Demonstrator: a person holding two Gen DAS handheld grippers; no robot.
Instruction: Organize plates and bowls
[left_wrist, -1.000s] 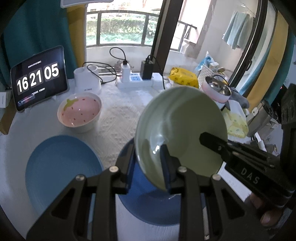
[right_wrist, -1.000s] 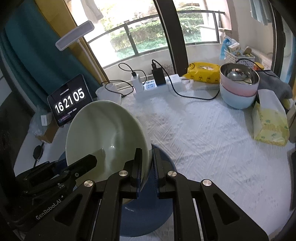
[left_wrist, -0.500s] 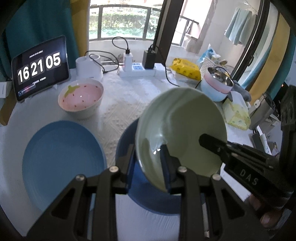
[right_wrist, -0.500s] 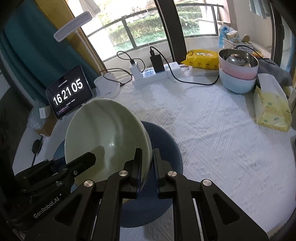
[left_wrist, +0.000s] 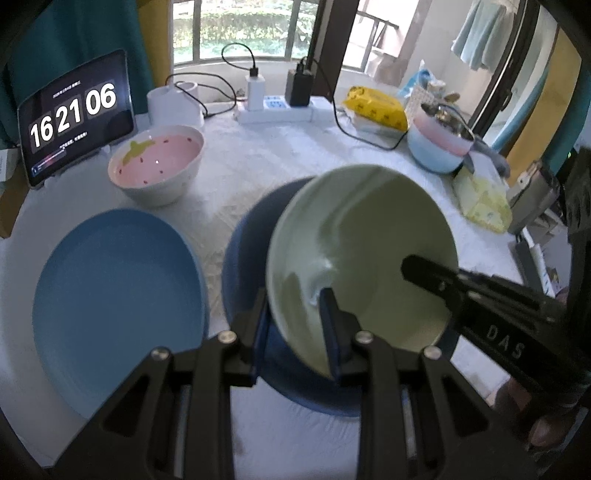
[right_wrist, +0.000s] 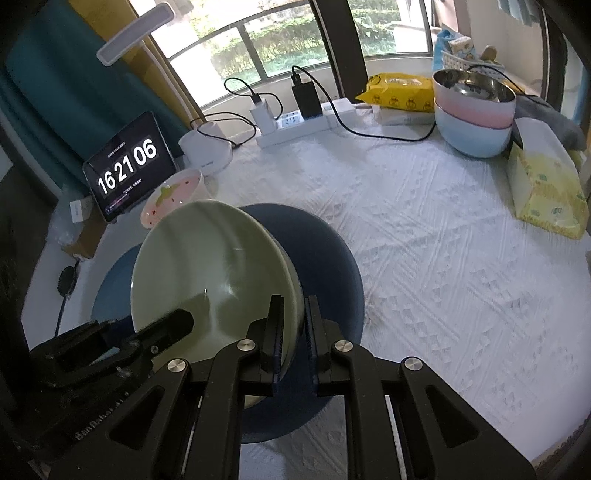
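Pale green ceramic bowl (left_wrist: 364, 251), tilted, held above the dark blue round plate (right_wrist: 325, 266) on the white cloth-covered table (right_wrist: 443, 258); left gripper (left_wrist: 295, 317) clamped on its near rim, right gripper (right_wrist: 293, 325) clamped on the opposite rim, one finger inside and one outside in each case. Light blue round plate (left_wrist: 114, 295): lies bare just beside the dark one. Pink strawberry-patterned bowl (left_wrist: 157, 162): stands alone behind it. Pink and pale blue stacked bowls (right_wrist: 474, 110): nested at the far edge. Judged early: green bowl not yet set down, strawberry bowl and light plate unsorted
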